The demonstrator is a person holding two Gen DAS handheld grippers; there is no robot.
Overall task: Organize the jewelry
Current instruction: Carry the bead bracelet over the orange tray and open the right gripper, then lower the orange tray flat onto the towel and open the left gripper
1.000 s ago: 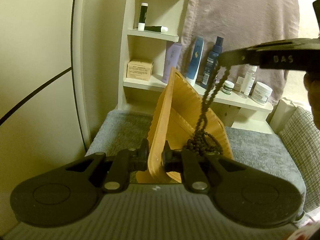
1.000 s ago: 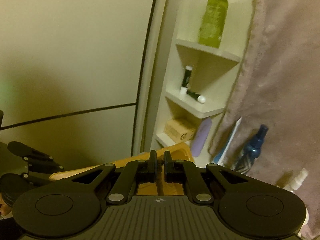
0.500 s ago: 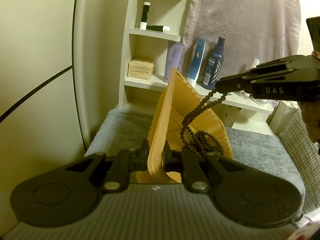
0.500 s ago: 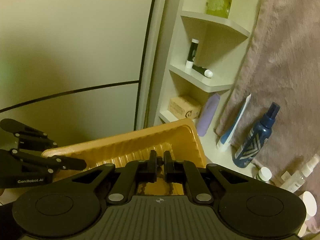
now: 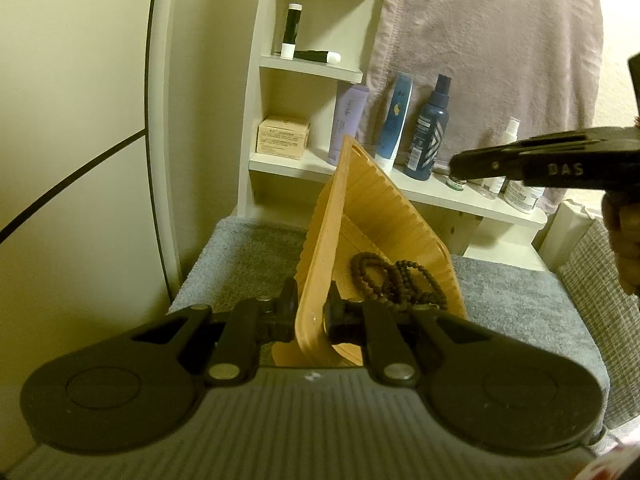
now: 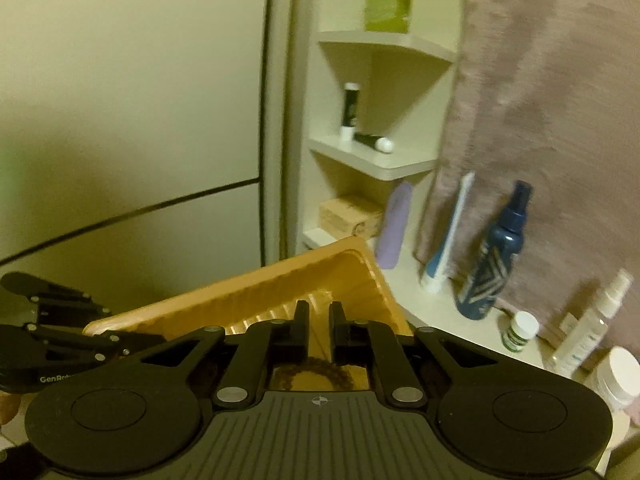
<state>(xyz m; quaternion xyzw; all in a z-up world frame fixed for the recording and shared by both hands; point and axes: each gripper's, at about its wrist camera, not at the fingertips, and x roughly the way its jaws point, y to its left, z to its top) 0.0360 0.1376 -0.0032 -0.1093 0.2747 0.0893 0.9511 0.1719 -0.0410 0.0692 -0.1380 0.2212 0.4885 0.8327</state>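
Left claw (image 5: 311,312) clamps the tilted orange tray (image 5: 372,216); right claw (image 6: 318,326) is opening, empty; bead necklace (image 5: 396,280) lies inside at three o'clock.

You have a grey carpeted surface (image 5: 256,256) under the tilted tray (image 5: 384,220), whose low end sits near it; contact is hidden. Behind runs a white shelf (image 5: 440,192) carrying a box (image 5: 283,137), a lilac tube (image 5: 347,124), a blue tube (image 5: 395,120), a dark spray bottle (image 5: 427,132) and small jars (image 5: 520,194).
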